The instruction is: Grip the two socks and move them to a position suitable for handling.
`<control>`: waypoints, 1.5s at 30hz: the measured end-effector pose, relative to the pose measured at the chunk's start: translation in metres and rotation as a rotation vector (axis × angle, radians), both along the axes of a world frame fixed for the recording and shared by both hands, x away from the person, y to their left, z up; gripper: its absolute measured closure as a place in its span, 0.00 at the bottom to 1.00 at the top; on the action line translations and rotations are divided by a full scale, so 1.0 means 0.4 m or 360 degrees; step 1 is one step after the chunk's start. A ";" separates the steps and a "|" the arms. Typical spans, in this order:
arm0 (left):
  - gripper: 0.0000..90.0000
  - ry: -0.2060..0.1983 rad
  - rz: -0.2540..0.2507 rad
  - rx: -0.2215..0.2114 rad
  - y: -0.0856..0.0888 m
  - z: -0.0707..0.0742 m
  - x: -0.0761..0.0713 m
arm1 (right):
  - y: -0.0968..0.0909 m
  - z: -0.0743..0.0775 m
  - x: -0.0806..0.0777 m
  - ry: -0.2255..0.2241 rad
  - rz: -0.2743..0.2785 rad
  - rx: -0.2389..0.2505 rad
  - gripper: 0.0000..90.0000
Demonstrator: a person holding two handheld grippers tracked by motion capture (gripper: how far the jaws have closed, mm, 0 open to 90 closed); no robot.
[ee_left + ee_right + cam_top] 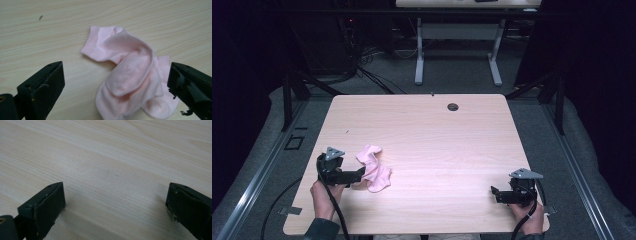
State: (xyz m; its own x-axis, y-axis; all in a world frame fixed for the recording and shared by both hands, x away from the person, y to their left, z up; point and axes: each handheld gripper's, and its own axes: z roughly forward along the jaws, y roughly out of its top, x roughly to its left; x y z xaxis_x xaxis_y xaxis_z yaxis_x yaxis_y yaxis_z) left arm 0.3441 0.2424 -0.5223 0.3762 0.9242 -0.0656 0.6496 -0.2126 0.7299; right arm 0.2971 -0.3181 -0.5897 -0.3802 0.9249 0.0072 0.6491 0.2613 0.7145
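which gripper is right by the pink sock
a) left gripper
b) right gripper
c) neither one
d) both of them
a: the pink sock lies crumpled between the open jaws of the left gripper, while the right gripper sits far across the table over bare wood.

Table lit evenly, surroundings dark, pics maybe soft.

A crumpled pink sock (pixel 130 80) is seen lying on the pale wood-grain worktop (pixel 50 30). The left gripper (pixel 116 92) is held wide apart, its black jaws flanking the sock's near end, the right jaw just beside the fabric.
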 end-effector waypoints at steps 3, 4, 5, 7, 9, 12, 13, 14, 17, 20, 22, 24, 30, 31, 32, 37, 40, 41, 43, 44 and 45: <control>0.06 0.0023 -0.0012 -0.0011 -0.013 0.001 0.023 | 0.000 0.000 0.000 -0.0001 -0.0002 0.0000 0.02; 0.08 0.0048 -0.0016 -0.0017 -0.028 0.000 0.044 | 0.000 0.000 0.000 -0.0001 -0.0002 0.0000 0.02; 0.10 0.0048 -0.0016 -0.0017 -0.028 0.000 0.044 | 0.000 0.000 0.000 -0.0001 -0.0002 0.0000 0.02; 0.16 0.0081 -0.0017 -0.0026 -0.042 -0.004 0.064 | 0.000 0.000 0.000 0.0000 -0.0002 0.0001 0.03; 0.19 0.0121 -0.0001 -0.0027 -0.061 -0.012 0.094 | -0.001 0.000 0.000 -0.0001 -0.0002 0.0001 0.03; 0.24 0.0154 0.0002 -0.0012 -0.074 -0.018 0.113 | 0.000 0.000 -0.001 -0.0003 -0.0009 0.0000 0.03; 0.24 0.0166 0.0014 -0.0015 -0.080 -0.022 0.122 | 0.000 0.000 -0.001 -0.0004 -0.0010 0.0000 0.03; 0.28 0.0185 0.0017 0.0003 -0.085 -0.025 0.131 | -0.001 0.001 -0.001 -0.0003 -0.0008 -0.0005 0.03; 0.34 0.0241 0.0045 0.0038 -0.101 -0.039 0.163 | -0.002 0.001 -0.002 -0.0004 -0.0011 -0.0004 0.04; 0.44 0.0287 0.0056 0.0070 -0.114 -0.053 0.175 | -0.002 0.001 -0.002 -0.0006 -0.0011 0.0000 0.04; 0.54 0.0338 0.0058 0.0086 -0.117 -0.062 0.182 | -0.003 0.001 -0.002 -0.0009 -0.0010 -0.0004 0.05; 0.64 0.0346 0.0075 0.0100 -0.119 -0.067 0.185 | -0.003 0.001 -0.002 -0.0012 -0.0013 -0.0002 0.05; 0.92 0.0352 0.0072 0.0123 -0.116 -0.075 0.188 | -0.003 0.001 -0.002 -0.0017 -0.0017 0.0004 0.06; 0.96 0.0352 0.0072 0.0123 -0.116 -0.075 0.188 | -0.003 0.001 -0.002 -0.0017 -0.0017 0.0004 0.06; 0.97 0.0326 0.0063 0.0117 -0.114 -0.070 0.185 | -0.002 0.000 -0.003 -0.0021 -0.0023 0.0010 0.06; 0.98 0.0219 0.0036 0.0158 -0.113 -0.035 0.160 | -0.003 0.000 -0.003 -0.0025 -0.0027 0.0007 0.07; 0.98 0.0158 0.0009 0.0195 -0.114 -0.009 0.141 | -0.003 0.000 -0.003 -0.0027 -0.0028 0.0007 0.07; 0.98 0.0158 0.0009 0.0195 -0.114 -0.009 0.141 | -0.003 0.000 -0.003 -0.0027 -0.0028 0.0007 0.07; 0.98 0.0103 -0.0021 0.0204 -0.117 0.016 0.123 | -0.003 0.000 -0.003 -0.0028 -0.0030 0.0007 0.07; 0.98 0.0084 -0.0033 0.0213 -0.118 0.026 0.118 | -0.003 0.000 -0.003 -0.0028 -0.0030 0.0006 0.07; 0.98 0.0084 -0.0033 0.0213 -0.118 0.026 0.118 | -0.003 0.000 -0.003 -0.0028 -0.0031 0.0006 0.07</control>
State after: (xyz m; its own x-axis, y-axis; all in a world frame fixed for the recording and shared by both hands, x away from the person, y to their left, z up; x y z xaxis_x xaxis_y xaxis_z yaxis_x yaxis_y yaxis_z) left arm 0.3912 0.1952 -0.5118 0.3943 0.9182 0.0373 0.6810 -0.3193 0.6590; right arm 0.2958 -0.3193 -0.5896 -0.3623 0.9321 0.0042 0.6414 0.2460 0.7267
